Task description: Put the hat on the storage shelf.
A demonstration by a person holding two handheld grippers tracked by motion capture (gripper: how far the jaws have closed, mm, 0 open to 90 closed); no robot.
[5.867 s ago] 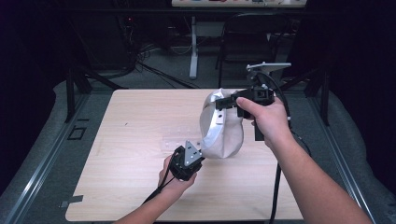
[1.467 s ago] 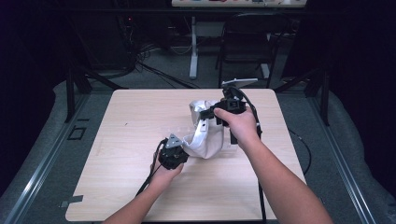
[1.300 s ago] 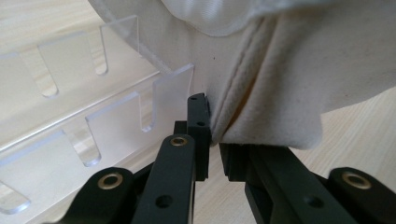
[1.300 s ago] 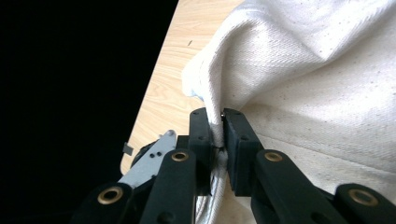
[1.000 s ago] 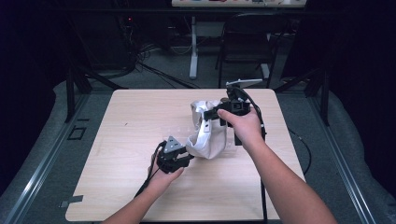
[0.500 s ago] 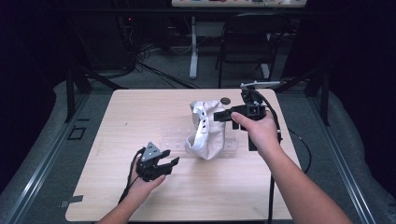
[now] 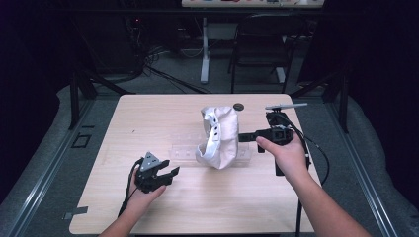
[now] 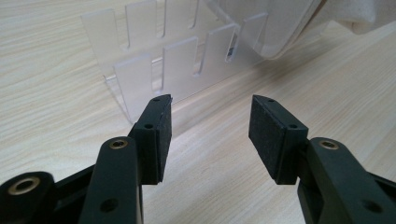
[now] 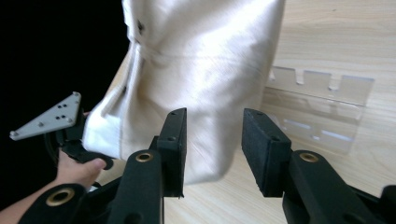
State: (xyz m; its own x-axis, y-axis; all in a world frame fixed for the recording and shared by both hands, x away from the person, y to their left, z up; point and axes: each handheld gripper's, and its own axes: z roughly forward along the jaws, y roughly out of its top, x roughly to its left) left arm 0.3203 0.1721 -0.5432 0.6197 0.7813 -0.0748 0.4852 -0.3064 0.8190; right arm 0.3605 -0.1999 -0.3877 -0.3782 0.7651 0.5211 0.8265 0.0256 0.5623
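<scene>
Tools both just opening, left tool (image 7: 170,174) empty, right tool (image 7: 242,137) parted beside cream cap (image 7: 220,138), nothing gripped.

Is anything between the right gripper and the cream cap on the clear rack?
Nothing visible. The right gripper points straight at the cream cap on the clear slotted rack, jaws open, with only bare table beneath. The left gripper sits off to the side.

No text or label can be read anywhere.
</scene>
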